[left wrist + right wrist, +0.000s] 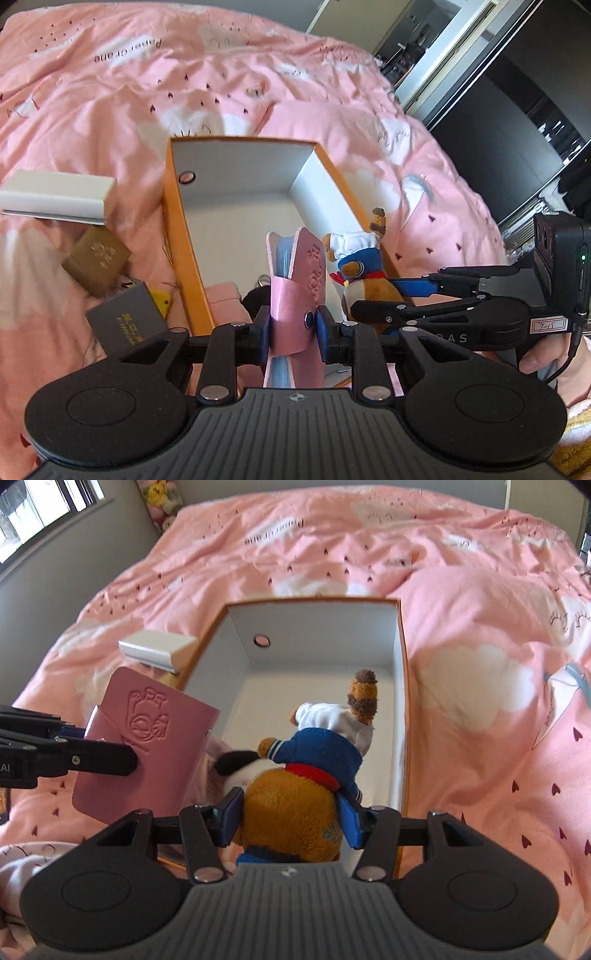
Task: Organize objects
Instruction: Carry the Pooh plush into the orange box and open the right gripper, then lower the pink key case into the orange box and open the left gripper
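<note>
Currently: left gripper (293,326) pinched pink card holder (297,291); right gripper (291,814) clamped plush toy (299,794) above near end of open orange box (404,701) on pink bedding (480,627).

the bedcover (480,602) is showing pink with white clouds and small dark hearts; the box (404,686) is showing orange outside, white inside; the card holder (147,731) is showing pink with an embossed figure; the plush toy (291,805) is wearing blue, white and red over brown fur.
</note>
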